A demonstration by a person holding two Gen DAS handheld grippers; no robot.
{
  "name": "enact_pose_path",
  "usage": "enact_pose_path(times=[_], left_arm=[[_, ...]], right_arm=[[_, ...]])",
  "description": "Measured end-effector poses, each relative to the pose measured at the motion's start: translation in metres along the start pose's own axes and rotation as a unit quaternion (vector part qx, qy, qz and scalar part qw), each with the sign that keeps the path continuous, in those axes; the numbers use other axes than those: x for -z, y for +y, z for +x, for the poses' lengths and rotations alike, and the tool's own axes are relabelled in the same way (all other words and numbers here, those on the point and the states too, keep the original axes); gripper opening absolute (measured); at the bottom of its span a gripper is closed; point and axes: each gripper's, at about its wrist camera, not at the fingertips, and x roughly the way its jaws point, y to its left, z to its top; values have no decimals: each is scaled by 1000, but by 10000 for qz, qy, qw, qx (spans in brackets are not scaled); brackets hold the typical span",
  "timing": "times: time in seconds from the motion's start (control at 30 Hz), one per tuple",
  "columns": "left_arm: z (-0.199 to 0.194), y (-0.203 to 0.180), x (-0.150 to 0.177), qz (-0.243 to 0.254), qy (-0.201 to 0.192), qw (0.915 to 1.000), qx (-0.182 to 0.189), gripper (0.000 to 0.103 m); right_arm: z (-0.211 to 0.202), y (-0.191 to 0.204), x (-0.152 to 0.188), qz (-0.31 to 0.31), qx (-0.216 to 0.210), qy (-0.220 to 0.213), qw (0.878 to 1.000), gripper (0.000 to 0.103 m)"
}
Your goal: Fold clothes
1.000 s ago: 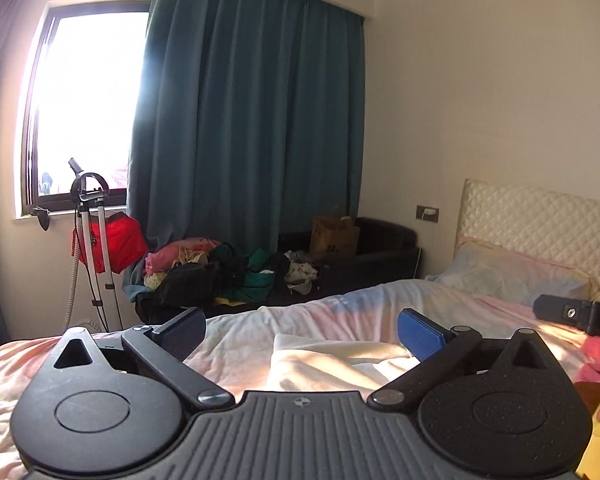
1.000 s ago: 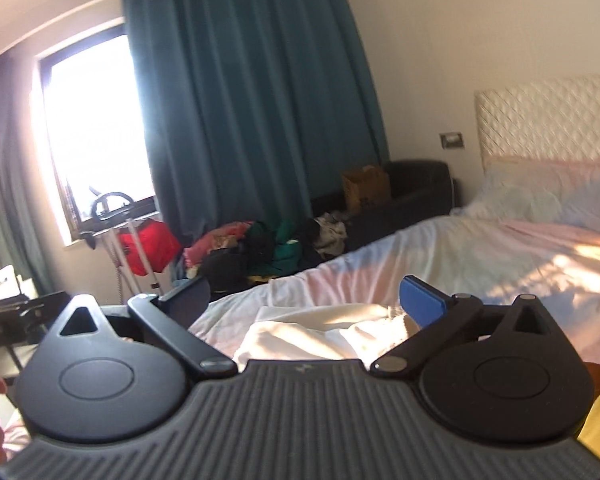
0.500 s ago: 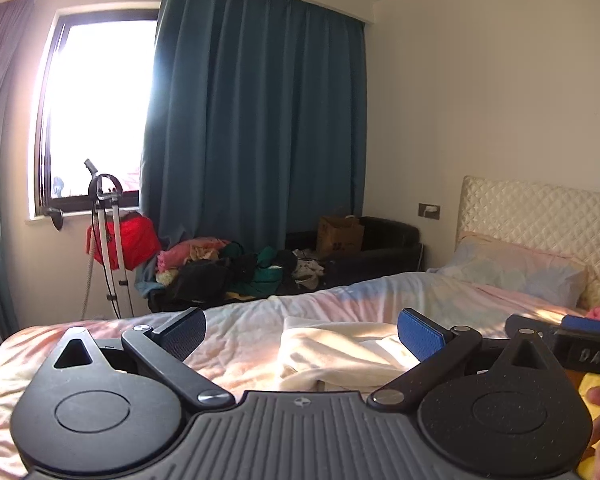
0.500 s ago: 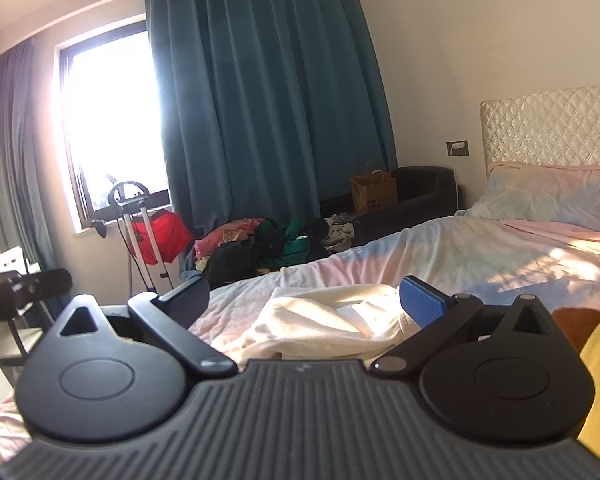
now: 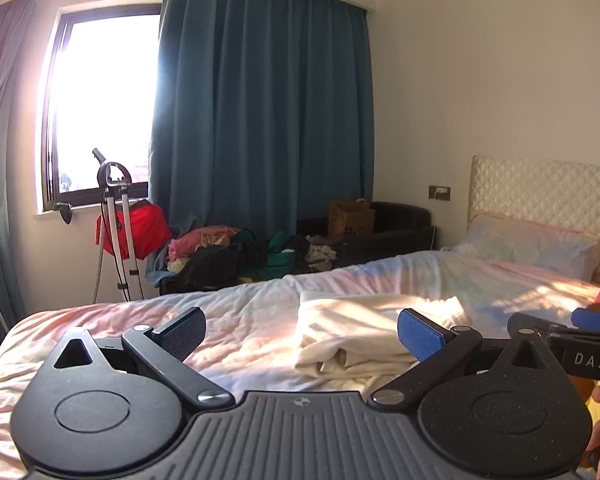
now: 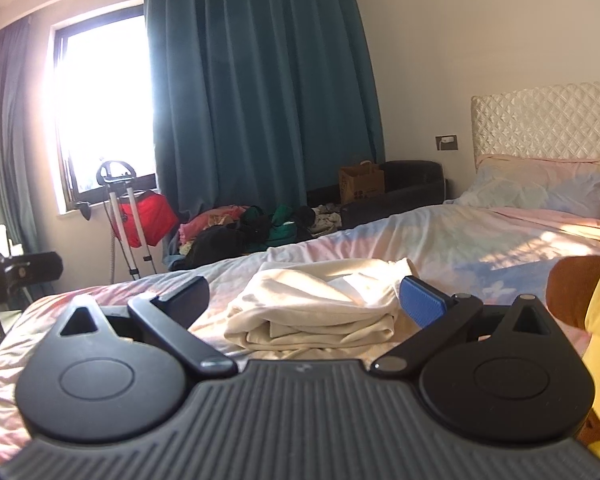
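Note:
A cream garment [image 5: 364, 332] lies folded in layers on the bed [image 5: 240, 320]; it also shows in the right wrist view [image 6: 320, 308]. My left gripper [image 5: 300, 332] is open and empty, held above the bed just before the garment. My right gripper [image 6: 304, 304] is open and empty, with the garment lying between and beyond its fingers. The right gripper also shows at the right edge of the left wrist view [image 5: 580, 340].
Yellow and brown cloth [image 6: 596, 320] lies at the right on the bed. A pillow [image 6: 540, 188] and quilted headboard [image 6: 548, 120] are far right. A clothes pile [image 5: 236, 256], garment steamer [image 5: 116, 220], dark sofa with paper bag [image 5: 350, 220], teal curtain and window stand behind.
Both grippers have drawn back and risen, so more of the bed shows in front. The cream garment now lies flatter and more to the centre. Both stay open.

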Motion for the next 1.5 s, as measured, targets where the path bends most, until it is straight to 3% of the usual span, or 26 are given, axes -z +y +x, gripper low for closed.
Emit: enact_pose_path(times=[0.27, 0.53, 0.7, 1.03, 1.5], left_arm=[[20, 3, 22, -20, 202, 9998, 0, 103], [24, -6, 26, 14, 319, 9995, -46, 103], [25, -2, 26, -173, 406, 9989, 132, 103], [24, -10, 29, 58, 362, 9993, -6, 103], [24, -2, 30, 9, 418, 9991, -120, 103]], right_arm=[[2, 8, 17, -108, 200, -24, 9997, 103], [13, 10, 21, -131, 354, 287, 9989, 103], [20, 10, 21, -193, 382, 490, 9979, 103], [22, 10, 22, -171, 373, 586, 9974, 103], [21, 14, 22, -326, 412, 597, 9968, 103]])
